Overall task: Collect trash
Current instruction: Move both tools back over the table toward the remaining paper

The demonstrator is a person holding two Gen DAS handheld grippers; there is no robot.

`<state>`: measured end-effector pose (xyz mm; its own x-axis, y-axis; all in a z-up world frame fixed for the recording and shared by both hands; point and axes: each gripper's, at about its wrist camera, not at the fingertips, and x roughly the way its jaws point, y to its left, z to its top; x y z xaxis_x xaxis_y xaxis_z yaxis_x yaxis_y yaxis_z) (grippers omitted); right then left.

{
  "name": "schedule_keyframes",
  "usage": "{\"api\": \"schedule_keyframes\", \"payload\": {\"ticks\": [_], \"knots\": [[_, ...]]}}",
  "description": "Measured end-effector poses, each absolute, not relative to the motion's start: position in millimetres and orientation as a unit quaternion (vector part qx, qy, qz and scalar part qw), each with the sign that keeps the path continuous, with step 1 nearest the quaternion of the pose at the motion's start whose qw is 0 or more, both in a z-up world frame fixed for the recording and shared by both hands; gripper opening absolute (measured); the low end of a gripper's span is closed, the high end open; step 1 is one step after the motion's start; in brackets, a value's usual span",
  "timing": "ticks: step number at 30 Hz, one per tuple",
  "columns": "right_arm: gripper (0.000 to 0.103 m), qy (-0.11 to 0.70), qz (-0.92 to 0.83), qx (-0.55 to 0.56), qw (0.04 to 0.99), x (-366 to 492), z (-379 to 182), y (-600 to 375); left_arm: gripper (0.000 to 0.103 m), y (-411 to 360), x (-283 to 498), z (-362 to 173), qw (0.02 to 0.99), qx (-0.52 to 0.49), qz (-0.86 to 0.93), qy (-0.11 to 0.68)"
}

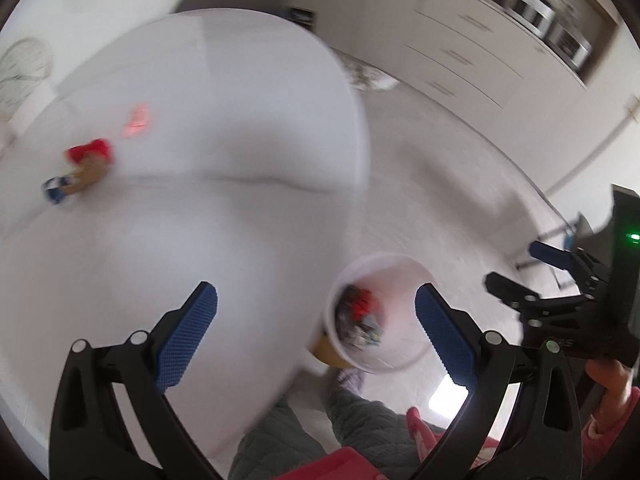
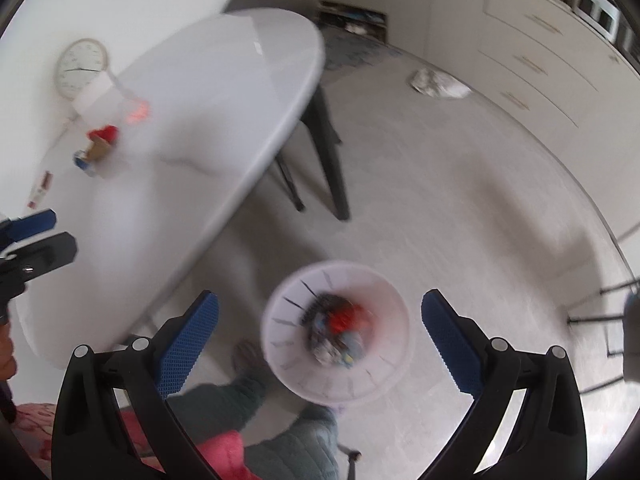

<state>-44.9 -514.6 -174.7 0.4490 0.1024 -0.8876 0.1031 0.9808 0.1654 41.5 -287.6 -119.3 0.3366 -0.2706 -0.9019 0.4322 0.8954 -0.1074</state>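
I'm looking at a home kitchen or dining room: white drawer cabinets (image 2: 536,60), a built-in oven (image 1: 560,28), a wall clock (image 2: 81,67), a white counter (image 2: 208,120).

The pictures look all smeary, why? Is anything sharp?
Left wrist view: the table and bin are smeared by motion blur; only the left gripper looks crisp. Right wrist view: same blur on the bin; the right gripper stays sharp.

The trash in my bin (image 2: 335,334) is too blurry to tell, and so is the red thing (image 1: 90,152) on the counter (image 1: 224,128).
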Motion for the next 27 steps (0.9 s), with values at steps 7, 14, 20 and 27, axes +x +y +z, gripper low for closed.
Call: {"api": "schedule_keyframes", "payload": {"ticks": [7,14,20,27], "knots": [[0.100,0.500,0.063,0.075,0.860,17,-150,-438,0.095,-187,86,-111,0.840,0.026,-0.133,0.525],[0.100,0.482,0.141,0.055,0.863,80,-130,-344,0.095,-89,118,-110,0.855,-0.006,-0.072,0.514],[0.100,0.471,0.204,0.046,0.857,142,-112,-254,0.095,-31,136,-114,0.856,-0.039,-0.052,0.513],[0.083,0.504,0.238,0.019,0.830,210,-130,-167,0.095,13,147,-125,0.856,-0.059,-0.039,0.512]]}}
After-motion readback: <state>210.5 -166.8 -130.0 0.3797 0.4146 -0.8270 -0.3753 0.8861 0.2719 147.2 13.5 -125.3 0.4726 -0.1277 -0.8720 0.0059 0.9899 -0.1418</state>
